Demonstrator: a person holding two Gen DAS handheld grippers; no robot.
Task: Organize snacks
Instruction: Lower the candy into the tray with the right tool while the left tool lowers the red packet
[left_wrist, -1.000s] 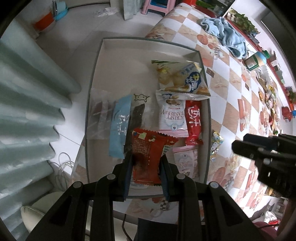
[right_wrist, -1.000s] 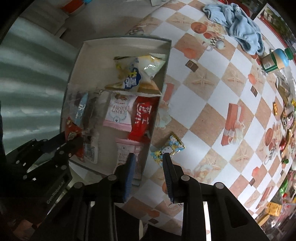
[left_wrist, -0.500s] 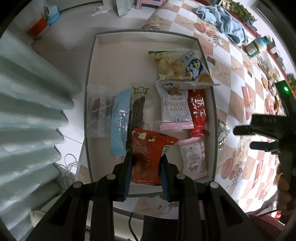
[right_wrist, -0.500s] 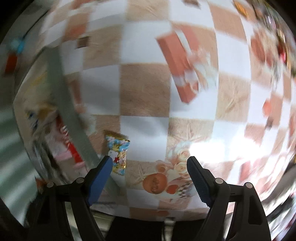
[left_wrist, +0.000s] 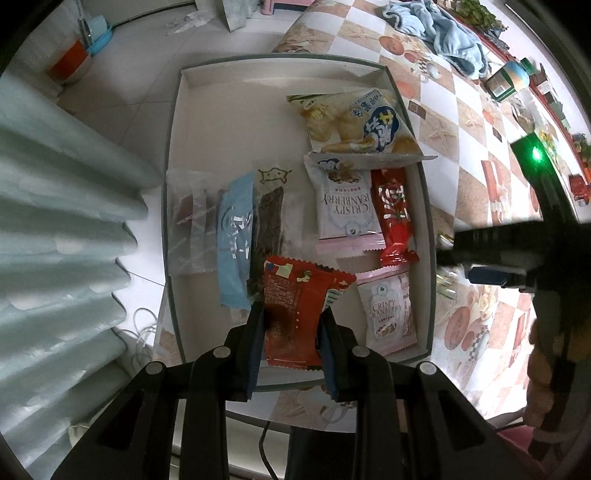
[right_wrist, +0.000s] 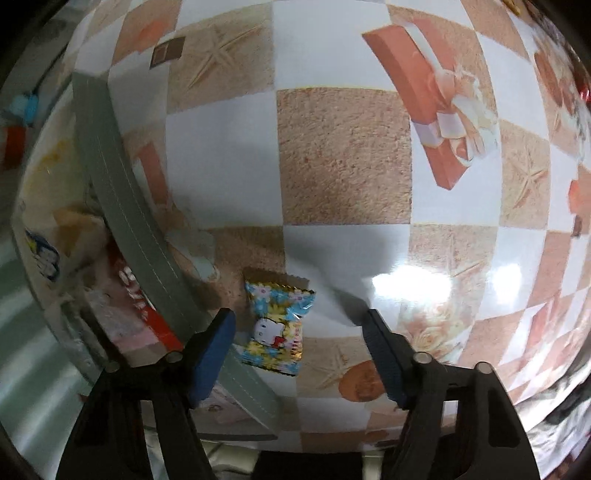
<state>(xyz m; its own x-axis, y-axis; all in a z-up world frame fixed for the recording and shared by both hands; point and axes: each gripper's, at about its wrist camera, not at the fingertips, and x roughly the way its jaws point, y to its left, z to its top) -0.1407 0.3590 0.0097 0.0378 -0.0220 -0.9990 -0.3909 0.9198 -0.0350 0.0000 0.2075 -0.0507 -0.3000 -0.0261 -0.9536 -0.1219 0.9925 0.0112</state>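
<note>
My left gripper (left_wrist: 291, 317) points straight down and is shut on a red snack packet (left_wrist: 295, 291), held over the near end of a grey-rimmed box (left_wrist: 428, 240). Several snacks lie in the box, among them a yellow chip bag (left_wrist: 354, 122) and a pink cranberry pack (left_wrist: 347, 214). In the right wrist view, a small flowery candy packet (right_wrist: 275, 325) lies on the tablecloth just outside the box wall (right_wrist: 122, 192). My right gripper (right_wrist: 299, 321) straddles it with its jaws closing. The pads stand clear of the candy, which lies nearer the left finger.
The checkered tablecloth (right_wrist: 343, 155) runs away to the right. A blue towel (left_wrist: 443, 37) and a green-lidded jar (left_wrist: 508, 79) sit at the far end. A pale curtain (left_wrist: 55, 221) hangs left of the box. A hand (left_wrist: 543, 362) holds the right gripper.
The right gripper dropped toward the table, rolled, and opened around the flowery candy, then narrowed. The left gripper kept the red packet almost still over the box.
</note>
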